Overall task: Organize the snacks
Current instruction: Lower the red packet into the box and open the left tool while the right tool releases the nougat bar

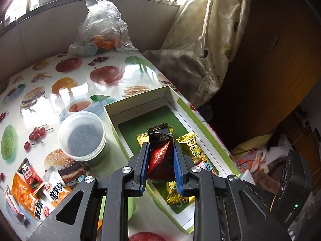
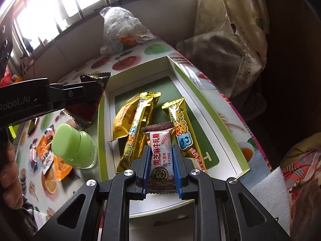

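Right tool (image 2: 161, 166) clamping white nougat bar (image 2: 161, 154) lengthwise, left tool (image 1: 161, 160) gripping dark red packet (image 1: 160, 154) end-up over box (image 1: 170, 94)

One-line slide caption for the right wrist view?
Right gripper holds a white candy bar over the green-lined box of gold snack packets.

the left gripper (image 1: 161, 150) clamps a dark red and black snack packet (image 1: 160, 152) between its blue pads, above the open white box (image 1: 112, 110) at the table's right edge. gold wrappers (image 1: 190, 146) lie on the box's green floor. a clear lidded tub (image 1: 82, 135) stands touching the box's left wall. loose snack packets (image 1: 34, 190) lie near the table's (image 1: 60, 92) front left, and a plastic bag (image 1: 102, 28) sits at its far edge.
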### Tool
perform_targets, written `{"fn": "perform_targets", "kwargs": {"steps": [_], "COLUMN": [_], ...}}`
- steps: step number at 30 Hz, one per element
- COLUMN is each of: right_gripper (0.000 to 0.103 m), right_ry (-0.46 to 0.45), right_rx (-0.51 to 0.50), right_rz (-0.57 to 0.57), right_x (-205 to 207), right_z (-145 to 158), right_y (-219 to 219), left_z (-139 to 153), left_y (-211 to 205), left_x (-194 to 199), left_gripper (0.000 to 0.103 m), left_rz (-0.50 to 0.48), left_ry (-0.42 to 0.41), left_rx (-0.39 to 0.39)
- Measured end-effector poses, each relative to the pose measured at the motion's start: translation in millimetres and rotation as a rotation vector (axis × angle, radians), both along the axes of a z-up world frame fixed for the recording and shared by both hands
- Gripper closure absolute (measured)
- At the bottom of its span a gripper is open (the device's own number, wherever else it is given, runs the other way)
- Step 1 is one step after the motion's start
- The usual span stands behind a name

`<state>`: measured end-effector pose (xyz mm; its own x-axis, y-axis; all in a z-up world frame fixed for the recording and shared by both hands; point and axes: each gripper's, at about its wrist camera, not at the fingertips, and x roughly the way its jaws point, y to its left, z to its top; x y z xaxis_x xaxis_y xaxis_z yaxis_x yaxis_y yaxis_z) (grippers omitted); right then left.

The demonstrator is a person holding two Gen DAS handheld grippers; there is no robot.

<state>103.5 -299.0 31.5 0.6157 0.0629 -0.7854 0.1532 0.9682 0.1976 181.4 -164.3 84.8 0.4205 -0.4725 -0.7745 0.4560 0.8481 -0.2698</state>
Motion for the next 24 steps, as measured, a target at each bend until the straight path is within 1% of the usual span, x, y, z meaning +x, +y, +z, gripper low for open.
{"fn": "perform_targets", "kwargs": {"steps": [8, 16, 23, 24], "right_gripper": [0.083, 0.083, 0.082, 0.081], "right_ry": [0.001, -0.004, -0.005, -0.005], "right_rx": [-0.013, 0.004, 0.029, 0.030], "right_rz": [-0.007, -0.010, -0.017, -0.018], "right_x": [-2, -4, -5, -5], "right_z": [-3, -4, -6, -6], "right_y": [-4, -6, -10, -10], "left_z": [-17, -31, -35, -35], "left_y": [-17, -30, -33, -33], "left_x": [2, 1, 2, 2], "left_gripper": [0.079, 0.079, 0.078, 0.078], "left_rz": [-0.013, -0.022, -0.021, -0.021], "left_ry": [0.031, 0.059, 0.067, 0.064], "left_rx": [0.048, 0.083, 0.085, 0.086]}}
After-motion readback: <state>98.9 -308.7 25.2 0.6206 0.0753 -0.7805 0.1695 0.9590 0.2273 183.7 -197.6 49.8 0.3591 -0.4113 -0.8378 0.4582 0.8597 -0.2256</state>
